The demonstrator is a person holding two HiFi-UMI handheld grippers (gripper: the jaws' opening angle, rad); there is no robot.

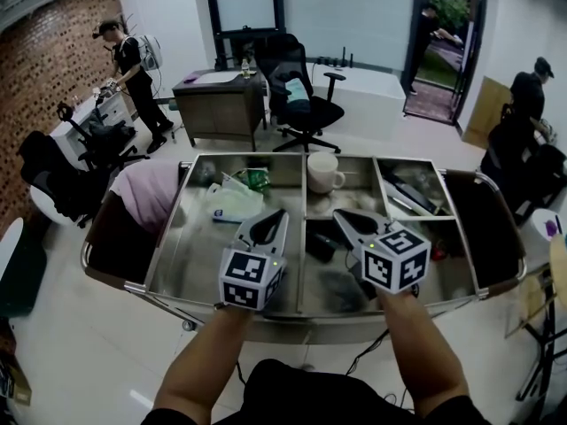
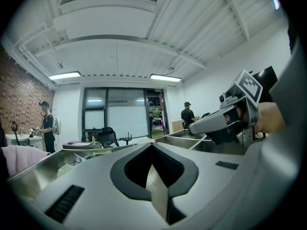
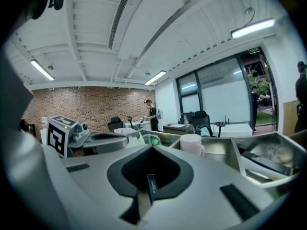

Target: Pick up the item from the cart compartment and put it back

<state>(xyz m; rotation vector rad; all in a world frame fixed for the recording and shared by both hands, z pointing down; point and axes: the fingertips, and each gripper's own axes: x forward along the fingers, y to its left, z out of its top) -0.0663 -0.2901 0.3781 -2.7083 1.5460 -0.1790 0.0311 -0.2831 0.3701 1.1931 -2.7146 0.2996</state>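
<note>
While both hang above the cart | right tongs clamp a thin dark flat strip | left tongs together

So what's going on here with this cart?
A person holds a gripper in each hand above a steel cart. The left gripper and right gripper are both shut, side by side over the middle compartments. A thin dark sliver shows between the right jaws; I can't tell what it is. A mug sits in a far compartment.

Left gripper, right gripper over cart; mug beyond.
</note>
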